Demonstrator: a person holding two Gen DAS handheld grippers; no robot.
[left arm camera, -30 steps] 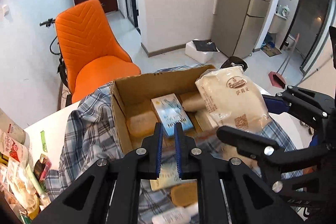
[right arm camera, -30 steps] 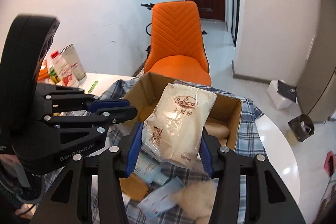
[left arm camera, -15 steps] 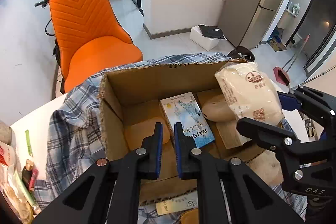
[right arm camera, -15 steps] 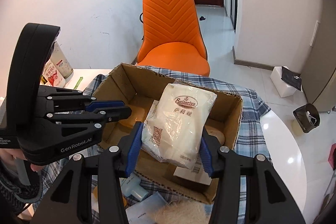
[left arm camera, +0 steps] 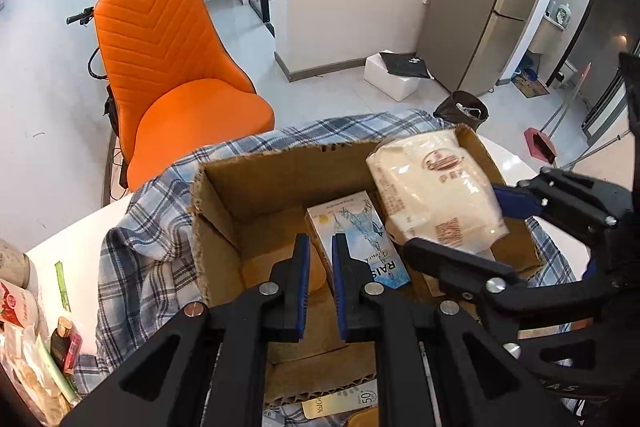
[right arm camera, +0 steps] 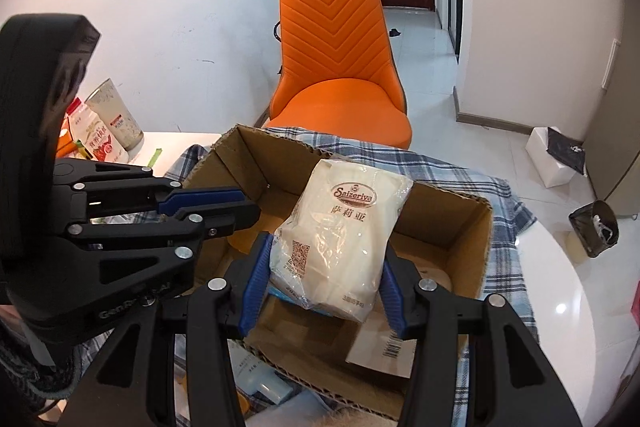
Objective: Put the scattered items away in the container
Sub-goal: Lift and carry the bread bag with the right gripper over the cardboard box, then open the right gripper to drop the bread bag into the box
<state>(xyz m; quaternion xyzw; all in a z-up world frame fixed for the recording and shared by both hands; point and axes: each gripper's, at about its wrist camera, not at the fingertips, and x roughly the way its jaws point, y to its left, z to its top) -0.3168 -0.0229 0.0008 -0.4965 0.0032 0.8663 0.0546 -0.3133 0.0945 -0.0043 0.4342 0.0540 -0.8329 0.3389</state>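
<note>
An open cardboard box [left arm camera: 280, 171] [right arm camera: 460, 227] sits on a plaid cloth on the table. My right gripper [right arm camera: 326, 267] is shut on a white Saizeriya bag [right arm camera: 340, 235] [left arm camera: 436, 195], held over the box's inside. My left gripper [left arm camera: 320, 259] is shut and empty, above the box's near side. In the box lie a blue and white raisin carton [left arm camera: 360, 239] and tan round items [left arm camera: 280, 271].
An orange chair [left arm camera: 172, 67] [right arm camera: 336, 47] stands behind the table. Bottles and packets [right arm camera: 104, 131] [left arm camera: 24, 327] crowd the table's left. Loose items [left arm camera: 340, 403] [right arm camera: 260, 379] lie on the plaid cloth [left arm camera: 152, 239] before the box. A black bin [right arm camera: 594, 227] is on the floor.
Both grippers have moved forward over the box. The bag, first held before the box, now hangs over its inside and lower.
</note>
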